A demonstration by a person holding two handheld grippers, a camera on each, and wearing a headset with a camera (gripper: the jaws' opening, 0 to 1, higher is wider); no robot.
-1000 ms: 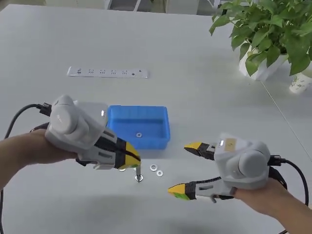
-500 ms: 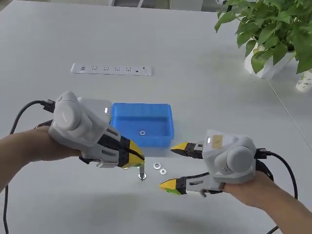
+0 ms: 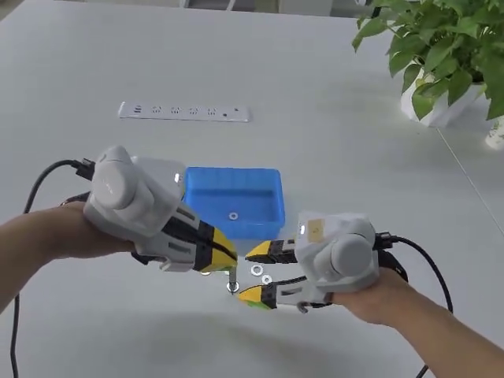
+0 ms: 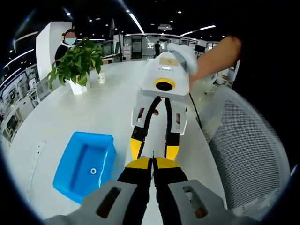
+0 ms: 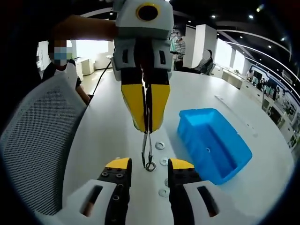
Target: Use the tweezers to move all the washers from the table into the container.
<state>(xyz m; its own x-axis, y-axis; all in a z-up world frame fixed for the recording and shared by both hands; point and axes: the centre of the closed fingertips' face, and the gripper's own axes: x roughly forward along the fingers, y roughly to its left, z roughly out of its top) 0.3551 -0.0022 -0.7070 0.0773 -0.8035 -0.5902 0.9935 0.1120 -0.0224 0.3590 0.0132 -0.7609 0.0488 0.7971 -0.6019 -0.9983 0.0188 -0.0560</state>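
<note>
- Step in hand, as judged: pickup of 1 washer (image 5: 150,166) from the tabletop (image 3: 339,126); most of the task is judged undone.
- The tweezers (image 5: 146,136) are clamped in the closed jaws of the left gripper (image 3: 227,256), tips down at that washer. A firm pinch cannot be confirmed.
- The jaws of the right gripper (image 3: 248,274) are spread wide either side of the tweezer tips; nothing is held.
- Next move: the ring is to be nipped by its rim, lifted clear and carried to the blue container (image 3: 244,228) nearby.
- Small, flat, silvery rings are seen: at least 3 loose washers (image 5: 160,145) beside the tips, 1 inside the container.
</note>
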